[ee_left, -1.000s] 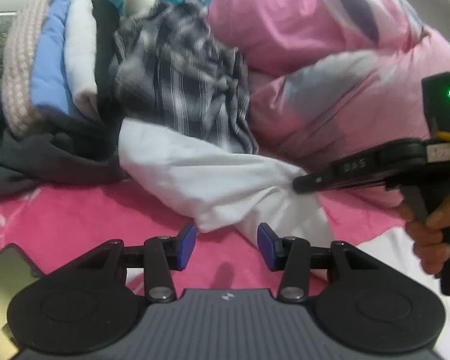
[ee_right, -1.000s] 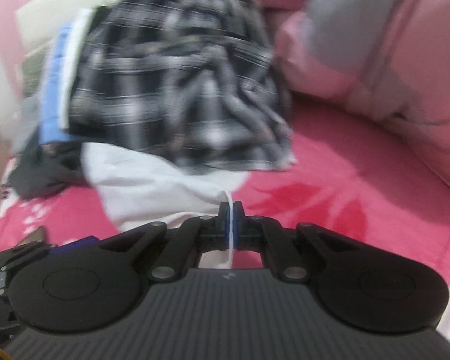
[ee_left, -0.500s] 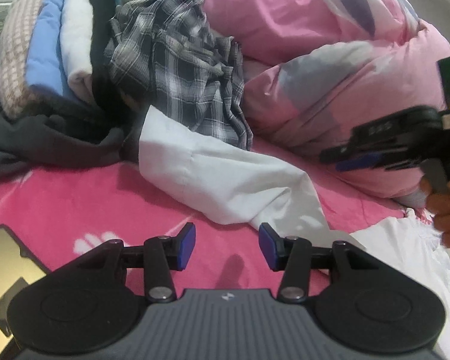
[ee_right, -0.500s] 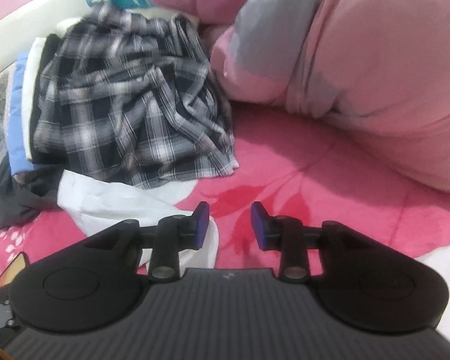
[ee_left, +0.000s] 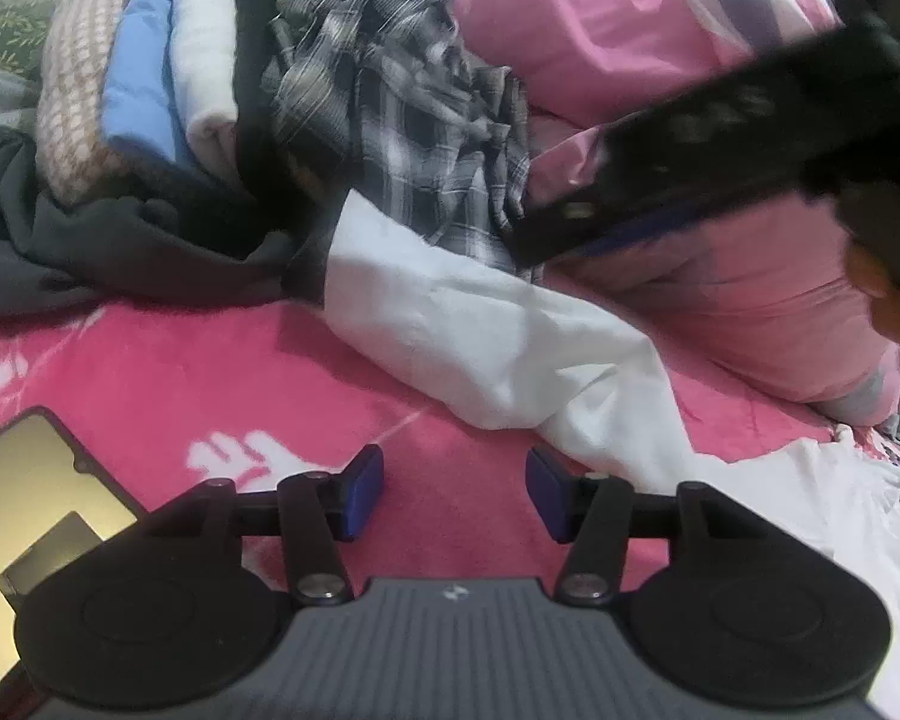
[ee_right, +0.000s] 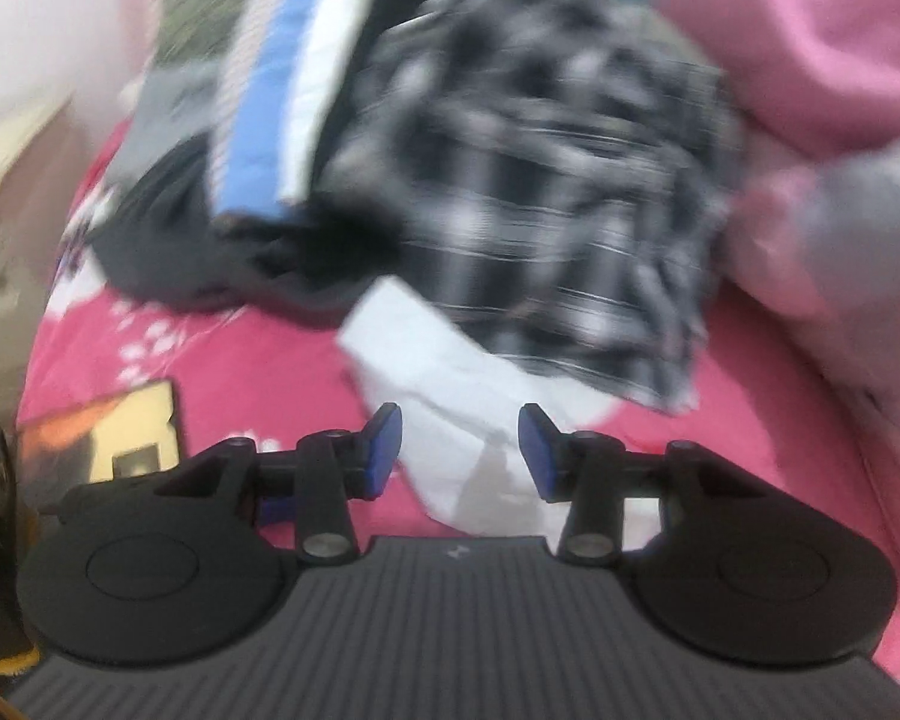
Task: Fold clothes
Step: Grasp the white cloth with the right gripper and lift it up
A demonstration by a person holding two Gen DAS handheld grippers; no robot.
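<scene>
A white garment (ee_left: 486, 324) lies stretched across the pink floral bedsheet (ee_left: 168, 372), one end tucked under a crumpled black-and-white plaid shirt (ee_left: 402, 120). My left gripper (ee_left: 455, 492) is open and low over the sheet, just short of the white cloth. In the left wrist view the right gripper (ee_left: 576, 234) reaches in from the right, blurred, above the white garment near the plaid shirt. The right wrist view is blurred: my right gripper (ee_right: 461, 450) is open, with the white garment (ee_right: 444, 384) lying below its blue fingertips (ee_right: 384, 438).
A stack of folded clothes (ee_left: 150, 78) in cream knit, blue, white and black leans at the back left, over a dark grey garment (ee_left: 90, 246). A pink and grey duvet (ee_left: 660, 48) is heaped at the back right. A phone (ee_left: 36, 510) lies at the lower left.
The right gripper let go of the white garment, opened, and swung left toward the plaid shirt. The white cloth dropped flat on the sheet. My left gripper stayed open, shifting slightly.
</scene>
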